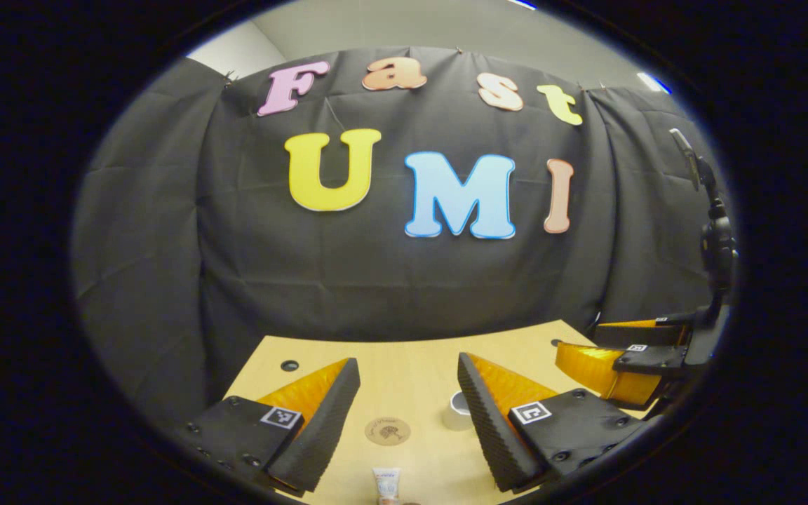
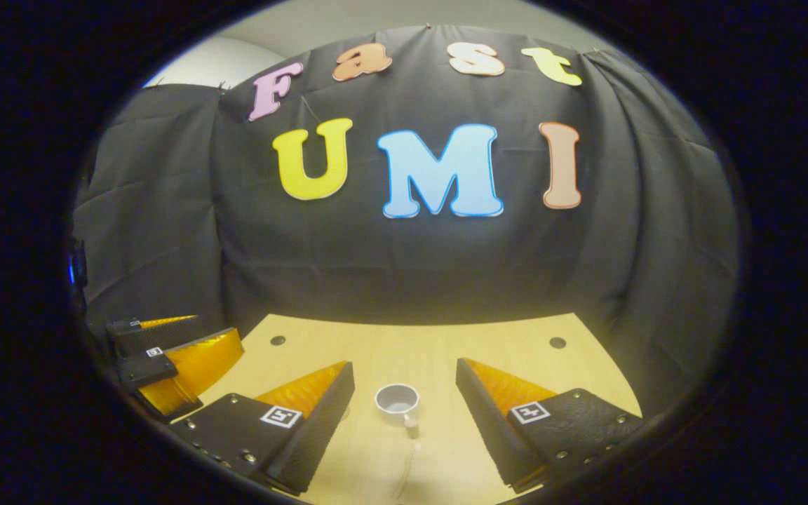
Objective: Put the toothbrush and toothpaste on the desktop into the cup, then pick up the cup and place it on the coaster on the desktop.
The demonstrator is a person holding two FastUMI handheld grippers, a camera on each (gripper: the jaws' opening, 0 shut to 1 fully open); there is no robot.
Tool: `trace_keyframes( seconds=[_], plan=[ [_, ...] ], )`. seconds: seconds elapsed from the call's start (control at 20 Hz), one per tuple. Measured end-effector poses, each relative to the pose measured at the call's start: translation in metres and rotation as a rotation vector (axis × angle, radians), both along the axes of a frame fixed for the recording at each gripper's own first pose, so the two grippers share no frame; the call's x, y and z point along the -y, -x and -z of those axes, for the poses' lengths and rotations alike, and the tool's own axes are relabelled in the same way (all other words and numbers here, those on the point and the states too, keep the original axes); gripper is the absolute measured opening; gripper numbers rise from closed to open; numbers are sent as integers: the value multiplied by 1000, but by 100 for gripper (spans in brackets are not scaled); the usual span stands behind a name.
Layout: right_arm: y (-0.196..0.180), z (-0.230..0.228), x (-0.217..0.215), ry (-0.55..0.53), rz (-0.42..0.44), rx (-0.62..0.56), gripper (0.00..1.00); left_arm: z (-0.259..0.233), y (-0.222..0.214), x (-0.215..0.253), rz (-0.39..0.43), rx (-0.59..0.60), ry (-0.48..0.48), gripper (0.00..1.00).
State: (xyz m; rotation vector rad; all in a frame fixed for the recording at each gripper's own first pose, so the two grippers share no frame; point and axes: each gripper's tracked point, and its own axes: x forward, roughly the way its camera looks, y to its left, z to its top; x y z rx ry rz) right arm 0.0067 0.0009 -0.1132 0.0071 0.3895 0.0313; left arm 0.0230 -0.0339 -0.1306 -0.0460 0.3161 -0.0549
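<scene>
Left gripper view: left gripper (image 1: 408, 393), fingers spread and empty, hovers over the round brown cork coaster (image 1: 387, 430) and small white toothpaste tube (image 1: 386, 484), likely soft; best pinched mid-body. Right gripper (image 2: 405, 396), likewise spread, frames the small white cup (image 2: 397, 399), probably light, rigid, slippery.

The right gripper (image 2: 404, 375) hangs with fingers (image 2: 327, 410) apart above the cup (image 2: 397, 399), perhaps the toothbrush (image 2: 411, 426) just beside.
</scene>
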Motion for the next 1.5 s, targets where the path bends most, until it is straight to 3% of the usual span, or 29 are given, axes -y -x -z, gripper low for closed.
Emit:
trace_keyframes(
  seconds=[0.55, 0.85, 1.5],
  plan=[
    [6, 125, 2, -25, 4, -303, 93, 133, 15, -7, 26, -309, 7, 93],
    [24, 195, 1, -45, 42, -527, 94, 205, 35, -12, 30, -478, 7, 93],
    [52, 290, -4, -46, 57, -826, 92, 329, 82, -12, 51, -838, 17, 94]
  ],
)
